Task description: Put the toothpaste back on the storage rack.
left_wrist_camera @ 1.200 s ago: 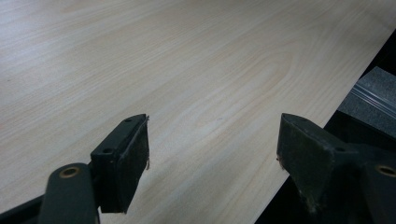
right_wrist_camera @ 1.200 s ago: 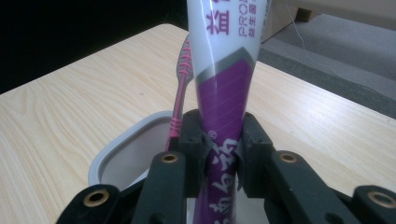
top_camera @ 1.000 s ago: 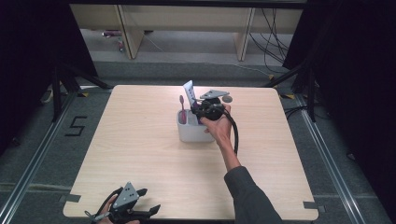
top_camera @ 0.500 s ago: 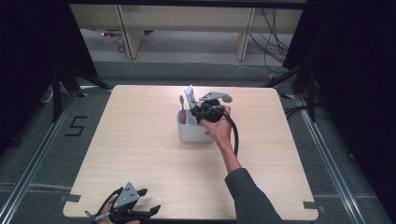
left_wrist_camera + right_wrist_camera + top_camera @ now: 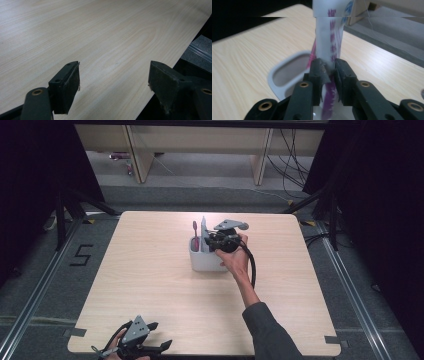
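High view first: the right gripper (image 5: 214, 240) sits over a white holder (image 5: 205, 262) that stands a little toward twelve o'clock from the middle of the wooden table (image 5: 150, 285). A white tube (image 5: 204, 227) rises upright from the holder, and a pink-handled toothbrush (image 5: 195, 236) stands just beside it on the nine o'clock side. The person's right hand (image 5: 234, 256) reaches in from six o'clock, forearm and dark sleeve trailing back to the near edge.

In the right gripper view the two black jaws are narrow and pinch the tube (image 5: 329, 40) — white with purple print — low on its body, the pads pressing its flattened sides; they have just been closing further on it. The holder's rounded rim (image 5: 274, 75) shows at about eight o'clock of the jaws, one oval compartment open beside the tube.

The left gripper (image 5: 162, 346) rests at the table's near edge, around seven o'clock, well apart from the holder. In the left gripper view its jaws stand wide with bare wood (image 5: 100, 37) between them — nothing held.
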A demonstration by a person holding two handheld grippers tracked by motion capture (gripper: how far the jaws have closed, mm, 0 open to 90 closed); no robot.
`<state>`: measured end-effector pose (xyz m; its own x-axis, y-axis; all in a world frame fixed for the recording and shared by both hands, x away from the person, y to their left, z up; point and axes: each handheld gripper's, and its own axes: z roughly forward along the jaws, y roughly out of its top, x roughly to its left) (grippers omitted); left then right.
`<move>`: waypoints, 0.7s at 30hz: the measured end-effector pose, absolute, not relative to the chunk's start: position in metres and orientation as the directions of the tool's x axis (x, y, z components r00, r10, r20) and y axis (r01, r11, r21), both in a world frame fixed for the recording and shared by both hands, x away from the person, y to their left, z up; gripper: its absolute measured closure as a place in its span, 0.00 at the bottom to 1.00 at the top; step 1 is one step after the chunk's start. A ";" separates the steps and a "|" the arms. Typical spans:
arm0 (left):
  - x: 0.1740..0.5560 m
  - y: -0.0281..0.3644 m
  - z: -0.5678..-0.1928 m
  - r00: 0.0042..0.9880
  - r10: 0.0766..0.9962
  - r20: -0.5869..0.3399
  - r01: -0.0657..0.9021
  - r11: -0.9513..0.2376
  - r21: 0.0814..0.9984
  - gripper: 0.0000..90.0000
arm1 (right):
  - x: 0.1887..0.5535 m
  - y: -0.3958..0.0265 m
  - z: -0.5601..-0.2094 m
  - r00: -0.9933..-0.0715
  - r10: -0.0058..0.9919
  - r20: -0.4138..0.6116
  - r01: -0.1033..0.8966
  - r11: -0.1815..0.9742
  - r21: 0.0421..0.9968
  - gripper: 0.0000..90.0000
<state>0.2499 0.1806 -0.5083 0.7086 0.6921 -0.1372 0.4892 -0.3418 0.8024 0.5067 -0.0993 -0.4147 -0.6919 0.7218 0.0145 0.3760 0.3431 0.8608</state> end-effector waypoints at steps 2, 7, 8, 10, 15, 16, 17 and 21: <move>0.250 0.181 -0.508 0.710 0.692 -0.131 0.493 -0.355 0.794 0.28 | 0.507 -0.102 -0.409 -0.703 0.711 0.008 0.361 0.348 0.865 0.82; 0.250 0.182 -0.507 0.718 0.687 -0.109 0.482 -0.379 0.790 0.28 | 0.503 -0.102 -0.402 -0.698 0.716 0.007 0.376 0.359 0.854 0.81; 0.249 0.180 -0.507 0.708 0.693 -0.134 0.492 -0.349 0.797 0.28 | 0.502 -0.102 -0.402 -0.694 0.720 0.008 0.377 0.353 0.856 0.81; 0.249 0.180 -0.508 0.710 0.692 -0.133 0.492 -0.351 0.797 0.28 | 0.502 -0.104 -0.402 -0.699 0.715 0.014 0.378 0.353 0.856 0.80; 0.250 0.180 -0.508 0.711 0.691 -0.131 0.491 -0.353 0.796 0.28 | 0.500 -0.109 -0.399 -0.700 0.714 0.022 0.375 0.341 0.862 0.77; 0.250 0.180 -0.508 0.710 0.691 -0.131 0.491 -0.353 0.796 0.28 | 0.499 -0.111 -0.397 -0.701 0.713 0.014 0.369 0.346 0.863 0.76; 0.250 0.180 -0.508 0.710 0.692 -0.132 0.492 -0.353 0.796 0.28 | 0.496 -0.111 -0.396 -0.696 0.718 0.033 0.382 0.331 0.863 0.75; 0.249 0.180 -0.508 0.709 0.693 -0.132 0.492 -0.352 0.796 0.28 | 0.493 -0.116 -0.392 -0.702 0.712 0.015 0.361 0.338 0.869 0.72</move>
